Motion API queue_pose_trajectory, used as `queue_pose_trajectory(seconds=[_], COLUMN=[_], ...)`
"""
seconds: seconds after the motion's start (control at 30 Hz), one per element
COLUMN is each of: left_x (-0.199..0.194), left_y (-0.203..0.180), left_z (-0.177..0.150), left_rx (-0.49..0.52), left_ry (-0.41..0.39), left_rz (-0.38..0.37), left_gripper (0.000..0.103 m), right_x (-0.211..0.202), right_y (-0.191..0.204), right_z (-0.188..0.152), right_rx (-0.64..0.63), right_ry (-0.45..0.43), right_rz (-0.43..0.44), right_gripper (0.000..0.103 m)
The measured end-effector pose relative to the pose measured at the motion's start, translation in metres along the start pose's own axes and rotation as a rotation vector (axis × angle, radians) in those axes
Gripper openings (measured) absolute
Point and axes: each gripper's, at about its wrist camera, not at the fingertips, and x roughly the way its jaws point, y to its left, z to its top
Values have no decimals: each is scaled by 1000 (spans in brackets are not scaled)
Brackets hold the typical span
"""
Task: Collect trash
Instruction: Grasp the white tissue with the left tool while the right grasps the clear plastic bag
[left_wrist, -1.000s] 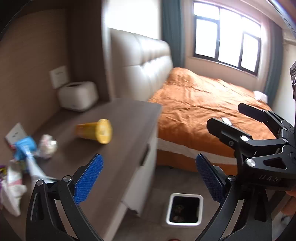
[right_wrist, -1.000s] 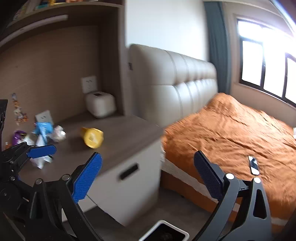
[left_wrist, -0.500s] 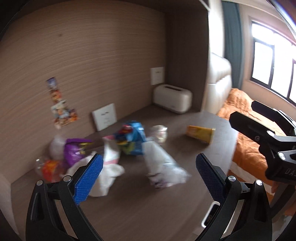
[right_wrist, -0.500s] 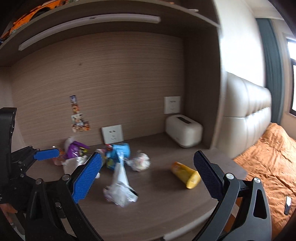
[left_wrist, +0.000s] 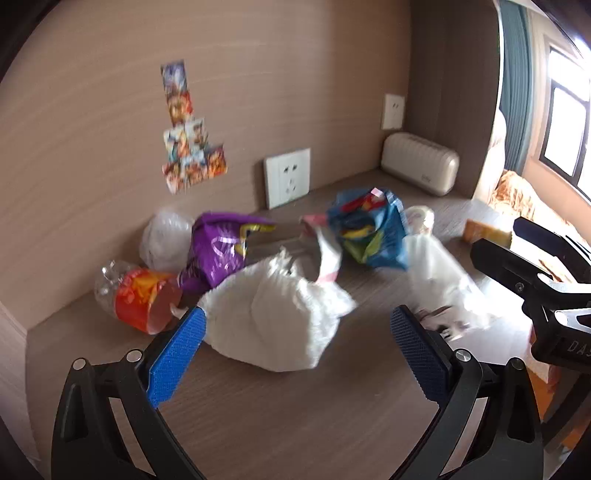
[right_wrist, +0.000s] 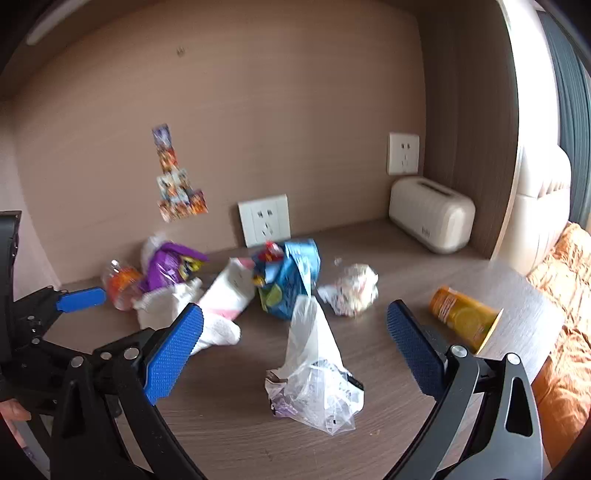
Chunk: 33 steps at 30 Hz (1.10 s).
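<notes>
Trash litters a wooden desk (right_wrist: 388, 258) | clear plastic bag (right_wrist: 314, 373), light and crinkly, best pinched at its twisted peak | soft white sock (left_wrist: 273, 317), purple foil packet (left_wrist: 218, 251), blue packet (right_wrist: 291, 280), rigid orange tube (right_wrist: 461, 317) | left gripper (left_wrist: 295, 347) and right gripper (right_wrist: 295, 347) gape wide, empty.

Little legible print

Raised letters "DAS" show on the black body of the right gripper (left_wrist: 517, 254), cut off at the frame edge. A small mark on the cream box (right_wrist: 431, 219) and the printing on the wrappers are too blurred to read.
</notes>
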Motion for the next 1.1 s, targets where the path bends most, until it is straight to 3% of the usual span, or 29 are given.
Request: queue_pose_trajectory(seconds=[0.23,0.47,0.57,0.63,0.77,0.83,0.87,0.97,1.1], left_x=[40,66,77,77,75,73,72,68,45], left_y=[15,20,19,16,15,19,21,28,22], left_z=[-12,-21,-26,-27,-29,-29,-30,-30,-23], left_rx=[-34,-55,-56,-26,-3,-10,-14,-51,-17], left_ry=[67,133,183,177,172,164,162,169,127], left_rz=[-37,-58,-80,-69,-56,-53,-52,-82,-66], left_gripper=[98,98,78,73,53,22,16,11,11], right_x=[31,50,55,59,60,61,61,59,50], right_y=[-6,-8,-8,-7,-5,-1,1,7,12], right_z=[-19,-32,-35,-38,-41,-43,-45,-45,-39], right_rx=[8,8,17,20,18,10,5,-14,-24], right_ry=[94,167,191,218,234,245,250,249,231], right_rz=[-67,-72,-62,-52,-37,-36,-37,-28,-17], right_gripper=[99,99,95,70,66,57,51,48,47])
